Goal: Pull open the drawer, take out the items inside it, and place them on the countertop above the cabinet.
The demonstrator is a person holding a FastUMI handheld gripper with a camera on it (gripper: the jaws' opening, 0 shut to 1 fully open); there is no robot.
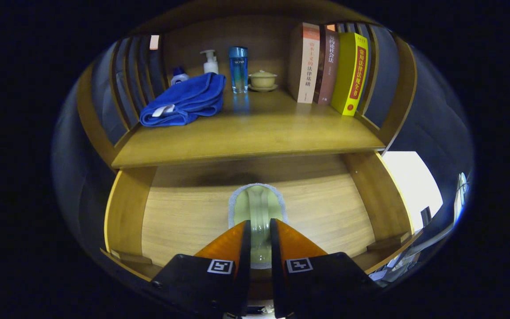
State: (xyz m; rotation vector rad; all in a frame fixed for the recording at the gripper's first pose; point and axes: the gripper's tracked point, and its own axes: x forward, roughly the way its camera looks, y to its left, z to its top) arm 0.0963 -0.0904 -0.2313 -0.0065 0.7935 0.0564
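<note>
Looks like a home study/bedroom corner staged in a booth: wooden cabinet w/ open drawer (pixel 255 208) under countertop (pixel 255 133). On top: books (pixel 328 66) upright, folded blue towel (pixel 184 102), pump bottle (pixel 210 62), blue bottle (pixel 238 68), small lidded cup (pixel 262 79).

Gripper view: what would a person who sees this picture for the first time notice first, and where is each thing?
First the gripper, its fingers closed on a pale green brush-like item with a clear handle, over the open wooden drawer. Next, on the countertop above, a folded blue towel lies at the left and three upright books stand at the right. Between them stand a pump bottle, a blue glass bottle and a small lidded bowl.
</note>
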